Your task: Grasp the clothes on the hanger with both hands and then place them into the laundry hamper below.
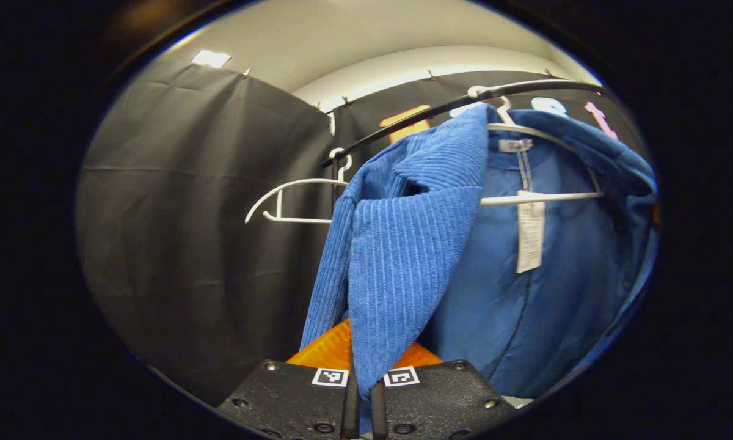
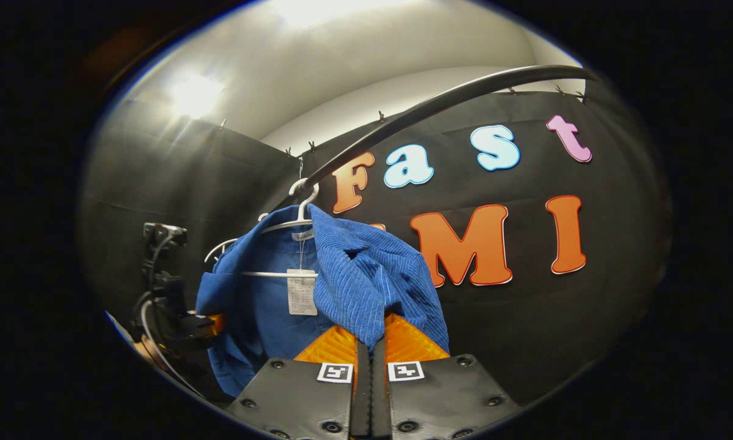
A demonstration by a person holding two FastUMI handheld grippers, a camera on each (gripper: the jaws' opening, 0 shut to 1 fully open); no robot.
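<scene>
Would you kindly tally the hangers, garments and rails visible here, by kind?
White hangers: 2, one empty, one carrying the jacket
Blue corduroy jacket: 1
Black rail: 1
Total: 4

From my remote feed: black cloth walls point(image 1: 189, 244) enclose the booth, pinned along their top edge beneath a pale ceiling point(image 1: 342, 36). A ceiling light point(image 1: 211, 58) glows at eleven o'clock in the left gripper view. A dark curved rail point(image 2: 440, 101) arcs from nine toward one o'clock in the right gripper view.
</scene>
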